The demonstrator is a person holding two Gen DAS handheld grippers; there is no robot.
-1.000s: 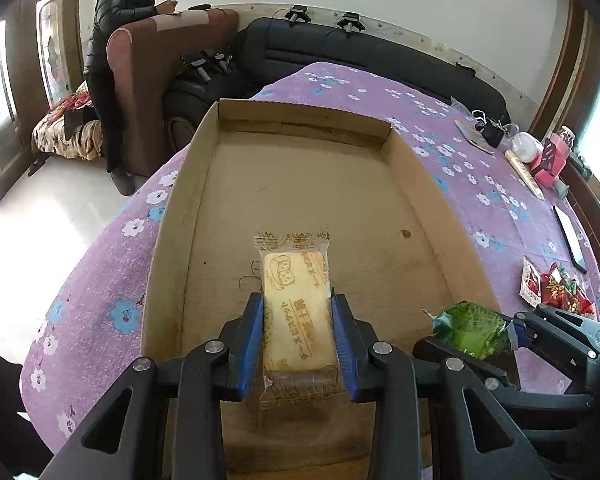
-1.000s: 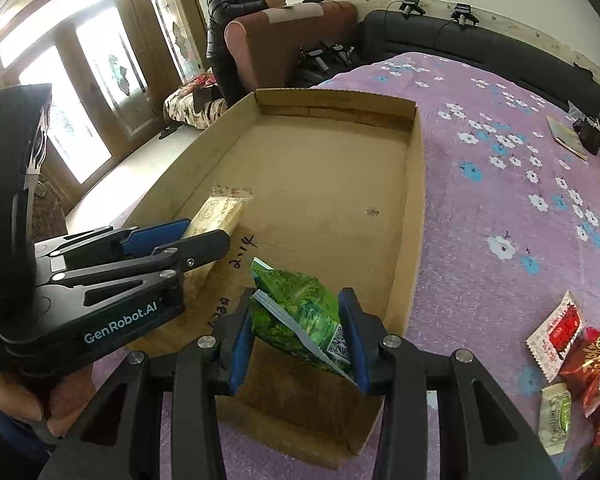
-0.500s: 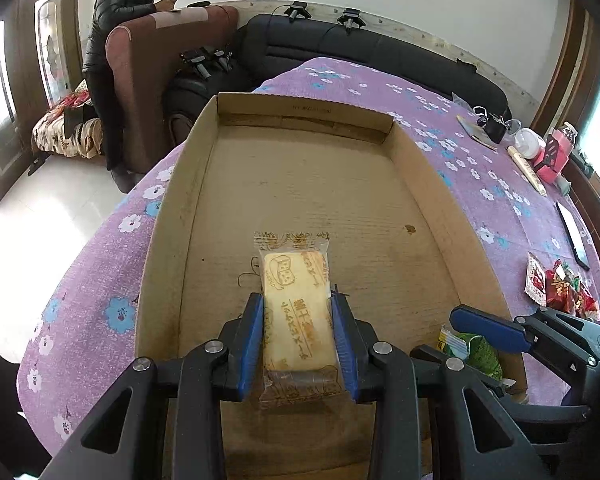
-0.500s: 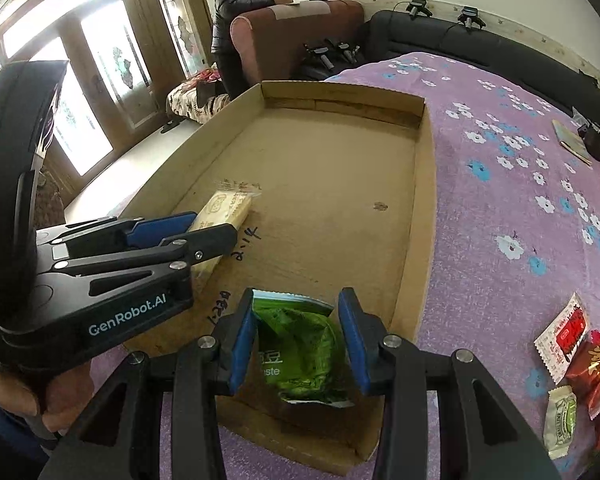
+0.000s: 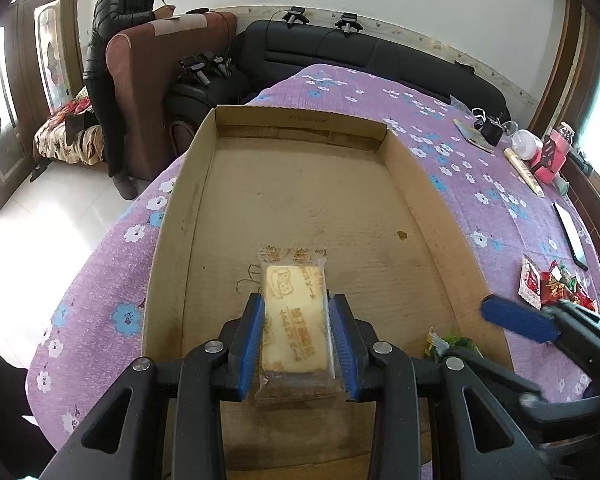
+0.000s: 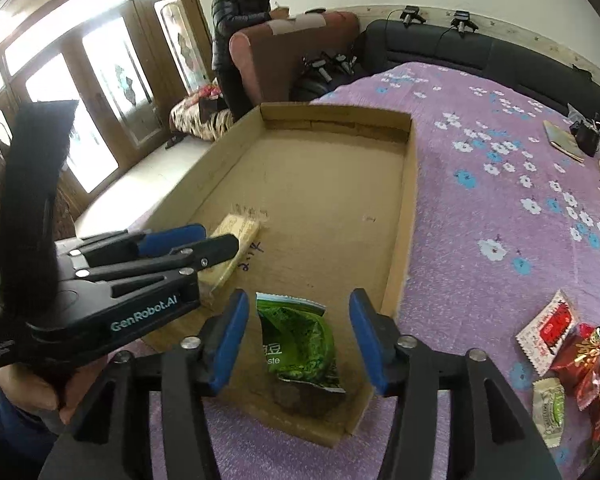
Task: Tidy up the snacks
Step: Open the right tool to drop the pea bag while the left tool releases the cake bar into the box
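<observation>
A shallow cardboard tray [image 5: 172, 216] [image 6: 404, 216] lies on the purple flowered cloth. My left gripper [image 5: 296, 344] is shut on a yellow biscuit packet [image 5: 294, 312], held low over the tray's near end; it also shows in the right wrist view [image 6: 236, 236]. My right gripper [image 6: 298, 336] is open. A green snack bag [image 6: 298, 340] lies between its jaws on the tray floor at the near right corner, touching neither pad; its edge shows in the left wrist view [image 5: 448, 344].
Loose red, white and green snack packets [image 6: 572, 352] [image 5: 552, 284] lie on the cloth right of the tray. A phone [image 5: 572, 236], a pink box [image 5: 552, 160] and small items sit far right. A person [image 5: 116, 40] stands at a sofa behind.
My right gripper lowered the green bag into the tray's near right corner and opened, letting it go. My left gripper still holds the biscuit packet, almost unmoved.
</observation>
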